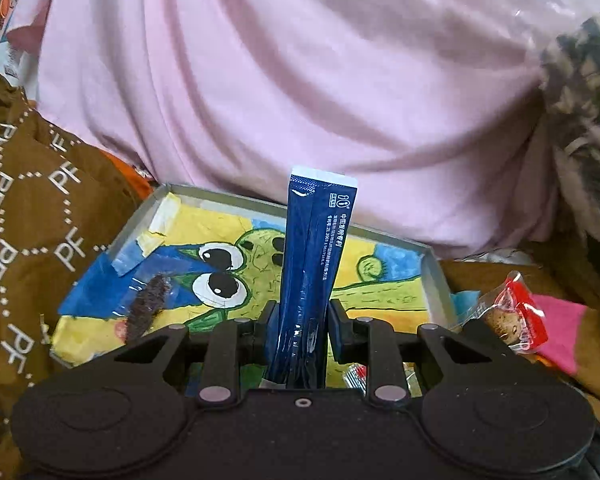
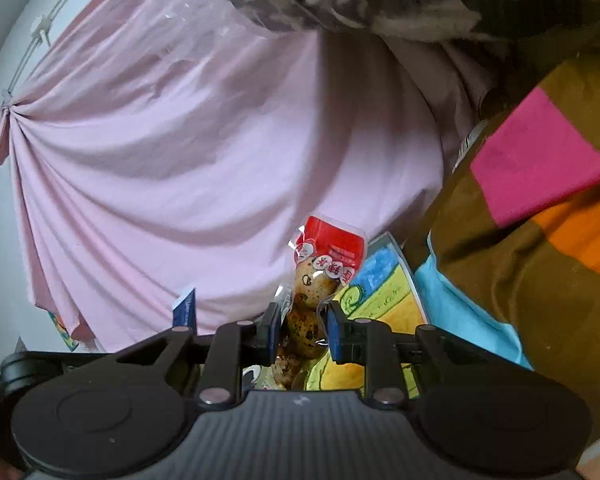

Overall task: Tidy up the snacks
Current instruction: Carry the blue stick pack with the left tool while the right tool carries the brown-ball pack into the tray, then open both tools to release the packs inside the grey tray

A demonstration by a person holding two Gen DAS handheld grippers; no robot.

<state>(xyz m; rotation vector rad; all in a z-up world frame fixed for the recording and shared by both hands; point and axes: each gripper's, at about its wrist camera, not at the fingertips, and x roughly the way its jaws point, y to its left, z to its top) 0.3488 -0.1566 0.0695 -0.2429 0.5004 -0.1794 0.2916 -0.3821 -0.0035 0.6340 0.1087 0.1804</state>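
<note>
My left gripper (image 1: 299,322) is shut on a long dark blue stick packet (image 1: 314,248) that stands upright between its pads, above a shallow grey tray (image 1: 436,276) lined with a cartoon drawing. A dark snack in clear wrap (image 1: 146,306) lies on the tray's left side. My right gripper (image 2: 300,330) is shut on a clear packet of speckled quail eggs with a red top (image 2: 320,276), held up above the tray's corner (image 2: 392,276). That egg packet (image 1: 512,312) also shows at the right in the left wrist view, and the blue packet's tip (image 2: 186,308) at the left in the right wrist view.
A pink cloth (image 1: 300,80) hangs behind the tray. Brown fabric with white lettering (image 1: 24,216) lies at the left. A brown cloth with pink, orange and blue patches (image 2: 540,208) covers the surface at the right. A small red-and-white wrapper (image 1: 356,376) lies near the tray's front.
</note>
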